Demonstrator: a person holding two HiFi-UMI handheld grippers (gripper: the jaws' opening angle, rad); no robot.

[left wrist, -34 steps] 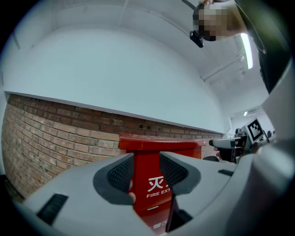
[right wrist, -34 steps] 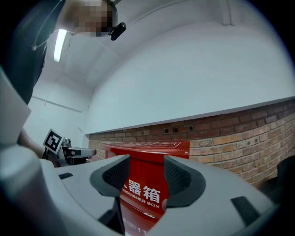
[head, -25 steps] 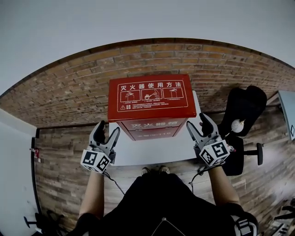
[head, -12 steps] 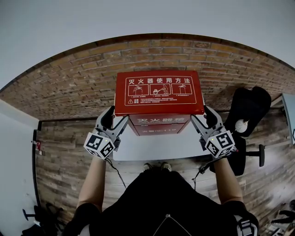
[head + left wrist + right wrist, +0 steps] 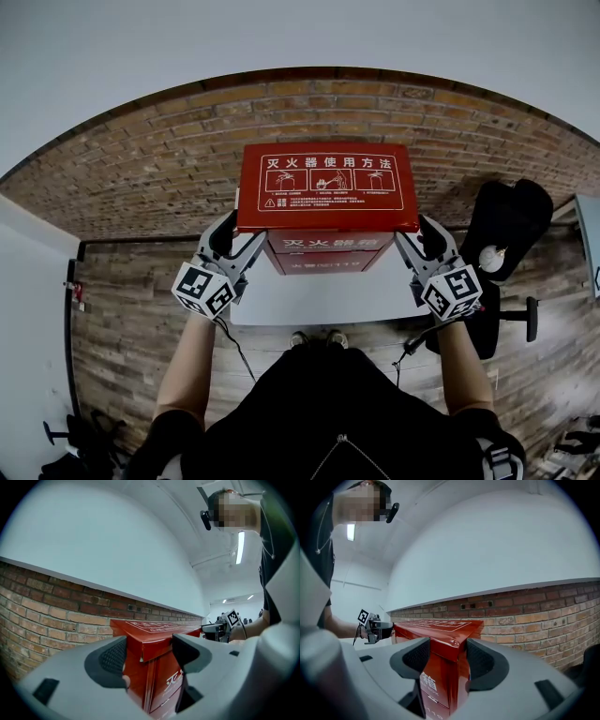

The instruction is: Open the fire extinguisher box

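Note:
The red fire extinguisher box (image 5: 323, 255) stands on a white table (image 5: 319, 302) against a brick wall. Its lid (image 5: 326, 187) carries white instruction print and lies down over the box. My left gripper (image 5: 236, 242) straddles the lid's front left corner (image 5: 140, 644), which sits between its pads with a little room either side. My right gripper (image 5: 414, 239) straddles the front right corner (image 5: 457, 641). Its jaws are closing with that corner between them, and the pads sit close beside it without a clear press.
The brick wall (image 5: 141, 178) runs right behind the box. A black office chair (image 5: 502, 220) stands to the right of the table. Wood-plank floor (image 5: 122, 319) surrounds the table. The person's feet (image 5: 314, 339) are at its front edge.
Both grippers have risen from beside the table's front to the lid's two front corners. The box now looks nearer and larger in the head view.

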